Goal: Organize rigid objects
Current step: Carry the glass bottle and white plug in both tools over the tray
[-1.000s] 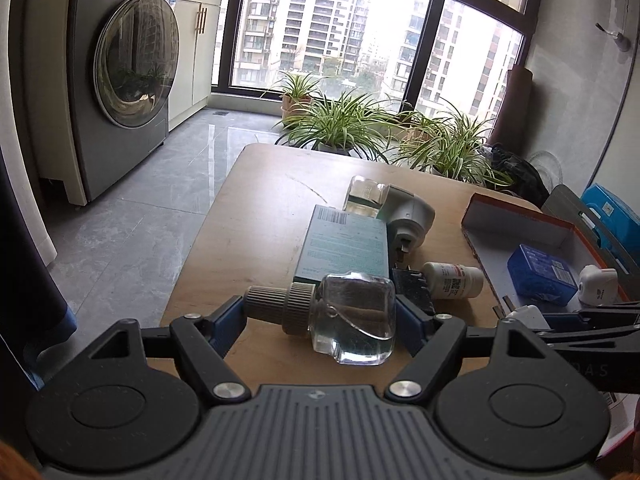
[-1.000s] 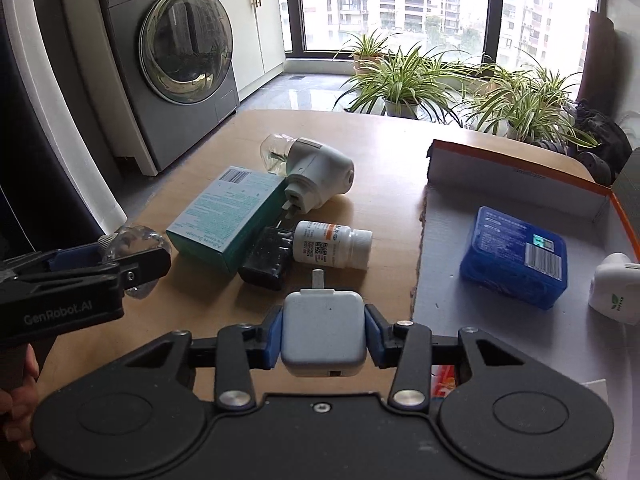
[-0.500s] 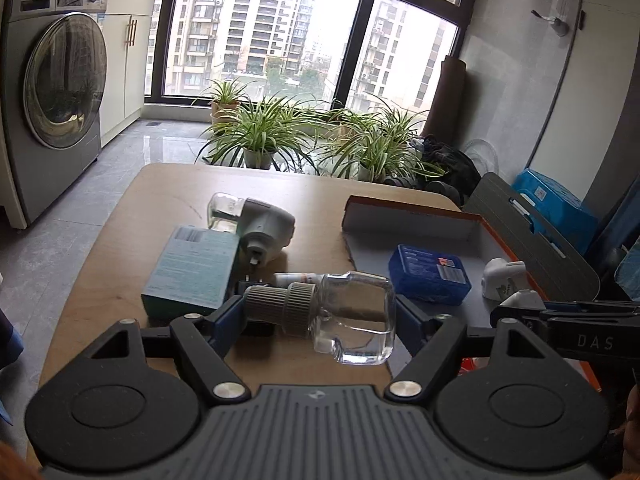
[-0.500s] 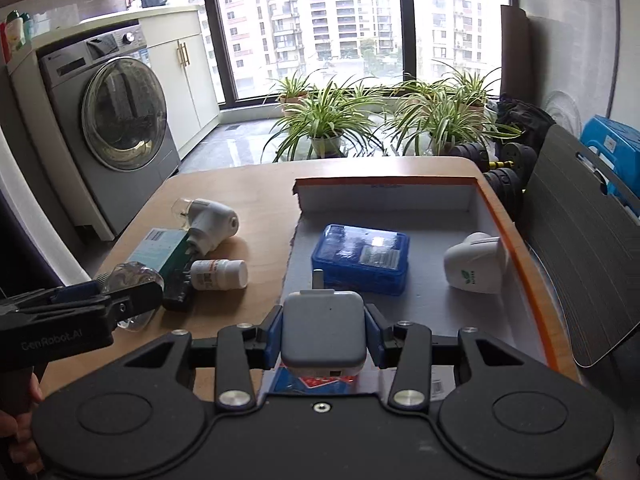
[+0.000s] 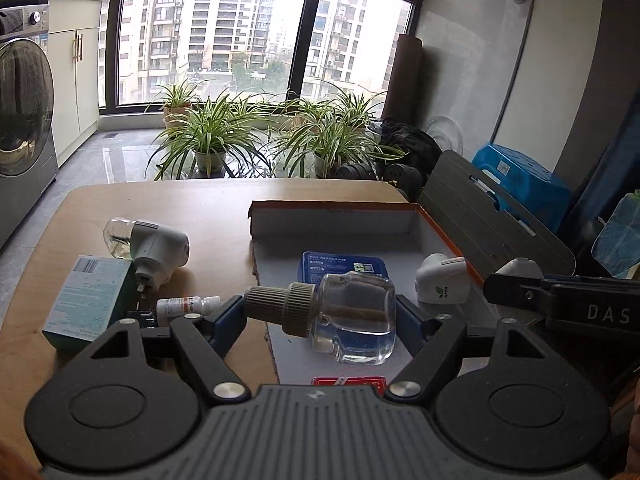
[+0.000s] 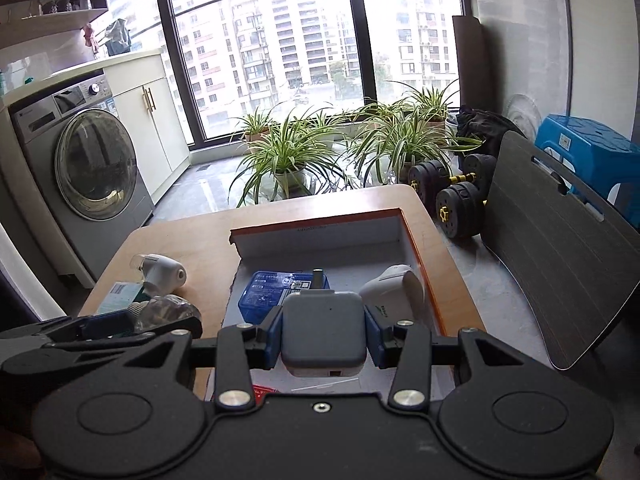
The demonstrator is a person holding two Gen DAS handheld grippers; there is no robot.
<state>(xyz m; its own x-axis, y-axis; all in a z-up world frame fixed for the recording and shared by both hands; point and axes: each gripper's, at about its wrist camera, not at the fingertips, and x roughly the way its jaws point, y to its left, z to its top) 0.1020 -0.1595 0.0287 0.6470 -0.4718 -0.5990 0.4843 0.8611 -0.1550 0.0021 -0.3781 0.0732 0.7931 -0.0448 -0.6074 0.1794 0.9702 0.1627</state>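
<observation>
Left fingers: spread wide, clamped on the clear glass bottle, lying sideways, cap to the left.
Right fingers: closed snug on the grey charger.
Just changed: a second ago I hung over the counter clutter; both loads now hover above the box.
Meaning: carrying is done, I judge; setting down comes next.
Box already holds: blue case, white plug-in.
Left out: teal carton, pill bottle.

Tall windows, daylight (towers outside); potted plants; washing machine left; grey floor.
</observation>
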